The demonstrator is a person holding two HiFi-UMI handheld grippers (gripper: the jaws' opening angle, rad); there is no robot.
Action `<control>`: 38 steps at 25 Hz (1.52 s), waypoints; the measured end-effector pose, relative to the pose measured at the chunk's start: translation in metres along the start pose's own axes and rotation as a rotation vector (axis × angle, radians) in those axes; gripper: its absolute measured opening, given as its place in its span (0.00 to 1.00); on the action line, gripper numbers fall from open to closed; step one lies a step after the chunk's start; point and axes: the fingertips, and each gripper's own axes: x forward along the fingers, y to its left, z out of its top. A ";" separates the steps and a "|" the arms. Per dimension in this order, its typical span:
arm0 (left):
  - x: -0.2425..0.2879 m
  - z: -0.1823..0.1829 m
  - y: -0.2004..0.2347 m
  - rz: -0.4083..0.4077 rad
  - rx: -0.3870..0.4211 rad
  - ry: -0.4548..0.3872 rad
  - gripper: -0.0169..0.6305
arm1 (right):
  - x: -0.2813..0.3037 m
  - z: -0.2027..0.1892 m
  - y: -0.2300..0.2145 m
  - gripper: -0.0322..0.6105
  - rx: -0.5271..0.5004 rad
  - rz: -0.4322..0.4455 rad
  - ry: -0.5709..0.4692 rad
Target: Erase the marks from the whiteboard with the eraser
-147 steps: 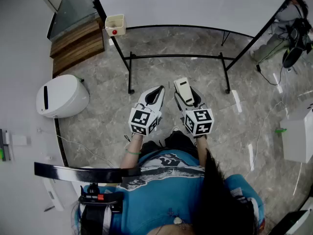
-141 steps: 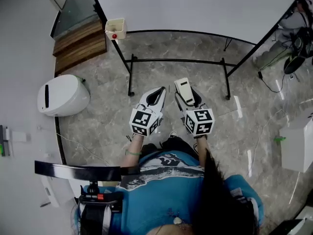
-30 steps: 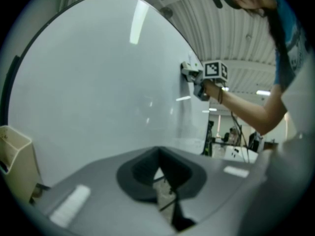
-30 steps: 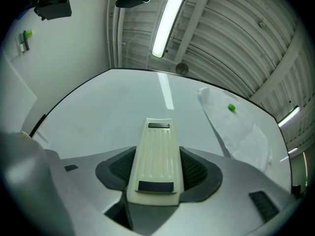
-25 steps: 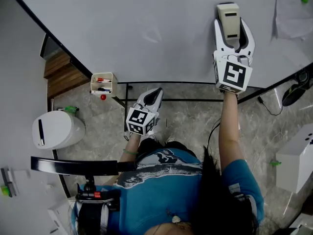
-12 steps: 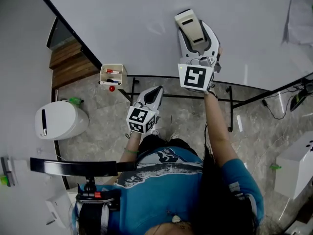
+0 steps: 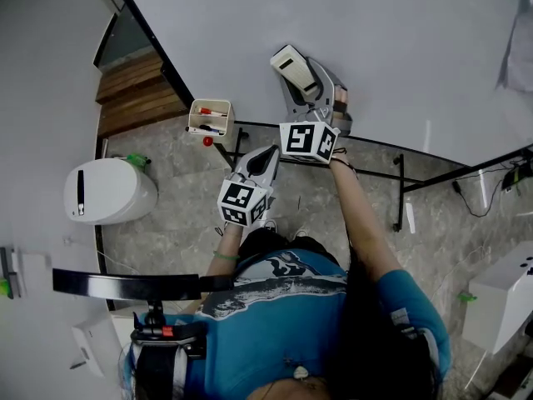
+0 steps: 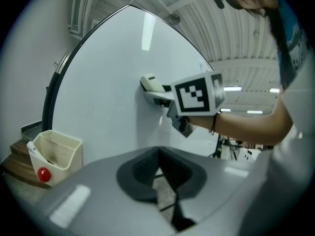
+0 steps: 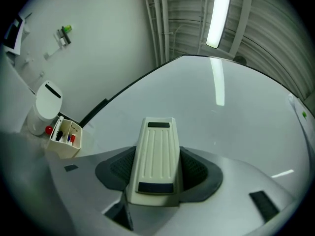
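My right gripper (image 7: 301,80) is raised against the whiteboard (image 7: 400,32) and shut on the cream eraser (image 7: 292,63), whose far end rests on the board near its lower left part. In the right gripper view the eraser (image 9: 156,154) lies lengthwise between the jaws with the whiteboard (image 9: 236,127) filling the view beyond; I see no marks there. My left gripper (image 7: 262,160) hangs low in front of the body, shut and empty. From the left gripper view the right gripper (image 8: 170,93) with the eraser (image 8: 149,83) shows pressed to the whiteboard (image 8: 103,92).
A cream pen holder (image 7: 210,118) with markers hangs at the board's lower left corner. The black board stand (image 7: 398,173) crosses the marble floor below. A white bin (image 7: 107,190) stands at the left, wooden steps (image 7: 137,94) behind it. A white box (image 7: 500,294) sits at the right.
My right gripper with the eraser rose from waist height to the board, then swept leftward and down across it. The left gripper stayed low and shut.
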 end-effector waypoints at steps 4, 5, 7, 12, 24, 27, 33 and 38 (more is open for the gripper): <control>-0.002 -0.002 0.004 0.007 -0.001 -0.002 0.03 | 0.001 -0.004 0.006 0.46 0.002 0.009 0.020; -0.002 -0.003 0.004 0.007 0.000 0.000 0.03 | 0.000 -0.002 0.005 0.46 0.003 0.013 0.023; -0.001 -0.002 0.003 0.002 0.002 0.002 0.03 | -0.001 0.001 0.002 0.46 -0.005 0.021 0.027; 0.004 0.000 -0.009 -0.032 0.006 0.002 0.03 | -0.013 0.003 -0.027 0.46 0.006 -0.016 0.030; 0.047 -0.005 -0.062 -0.159 0.027 0.032 0.03 | -0.073 -0.017 -0.218 0.46 0.037 -0.249 0.018; 0.052 -0.004 -0.070 -0.176 0.035 0.038 0.03 | -0.092 -0.026 -0.269 0.46 0.097 -0.296 0.019; 0.055 -0.001 -0.076 -0.190 0.041 0.039 0.03 | -0.121 -0.039 -0.341 0.46 0.161 -0.400 0.040; 0.056 -0.002 -0.075 -0.185 0.043 0.045 0.03 | -0.127 -0.048 -0.357 0.46 0.190 -0.427 0.043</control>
